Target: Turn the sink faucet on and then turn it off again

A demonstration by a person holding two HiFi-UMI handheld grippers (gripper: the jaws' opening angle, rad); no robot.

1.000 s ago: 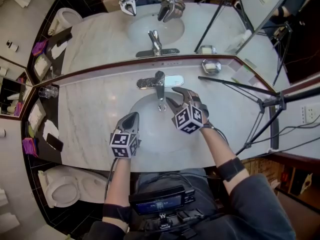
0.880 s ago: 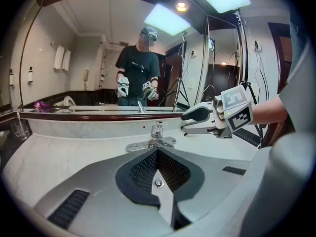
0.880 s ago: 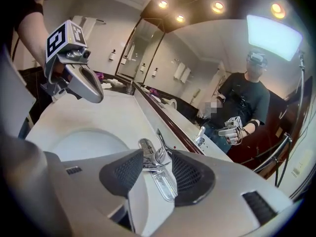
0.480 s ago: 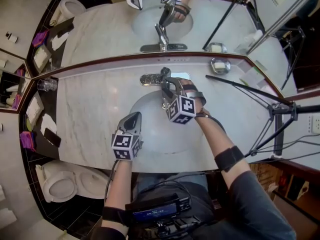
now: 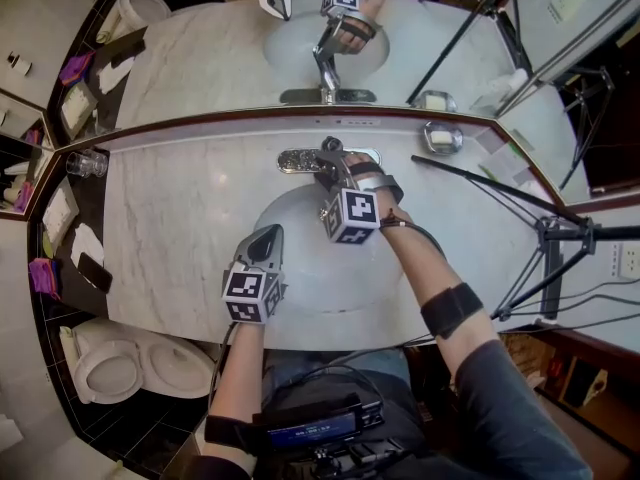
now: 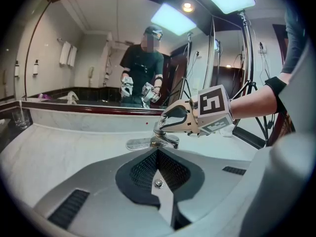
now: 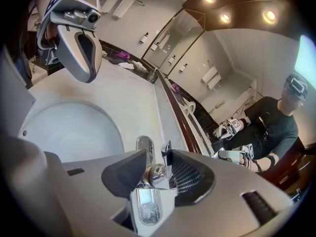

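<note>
- I judge this to be the first step, taking hold of the faucet (image 5: 300, 160) so it can be turned on. I see no water running into the basin (image 5: 290, 233).
- The faucet stands at the back of the sink, centre of the head view, just below the mirror (image 5: 200, 58).
- My right gripper (image 5: 328, 166) is on it, jaws closing round the lever (image 7: 156, 172). In the right gripper view the chrome lever fills the gap and the pads seem to meet its sides.
- My left gripper (image 5: 263, 238) hangs over the basin's front edge, lower centre, with its jaws pressed together on nothing, well apart from the faucet.
- Next, I think, comes a firm bite on the lever and then a lift or swing to start the flow. A loose grip on smooth chrome could slip.
- Count: one faucet with one lever, one basin, two grippers, one glass (image 5: 88, 164) at the counter's left end, one soap dish (image 5: 441, 137) at upper right. The mirror only repeats these.
</note>
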